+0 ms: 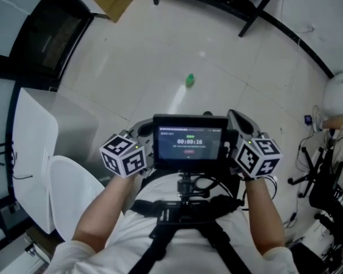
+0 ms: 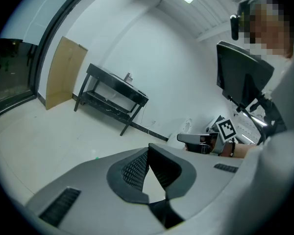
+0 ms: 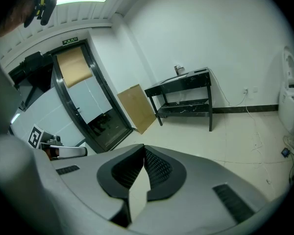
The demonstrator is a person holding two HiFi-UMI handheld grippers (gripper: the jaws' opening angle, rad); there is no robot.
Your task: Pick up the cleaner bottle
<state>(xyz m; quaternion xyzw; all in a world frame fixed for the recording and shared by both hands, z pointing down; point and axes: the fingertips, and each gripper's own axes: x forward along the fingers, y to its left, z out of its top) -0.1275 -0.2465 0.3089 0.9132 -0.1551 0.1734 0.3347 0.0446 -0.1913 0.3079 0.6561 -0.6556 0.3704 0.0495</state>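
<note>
Both left gripper and right gripper, closed, empty, hover well short of cleaner bottle.

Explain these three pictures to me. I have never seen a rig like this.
There is no robot here. A person holds a two-fingered tool in each hand. The head view comes from a camera on the person's head, looking down past a small screen at the pale floor. The other two pictures come from cameras riding on the left gripper and the right gripper, each looking along its own fingers. Both pairs are closed with nothing between them. The patterned cubes are part of the grippers. A small green bottle sits on the floor ahead, untouched. A black table and a cardboard sheet stand by the walls.
</note>
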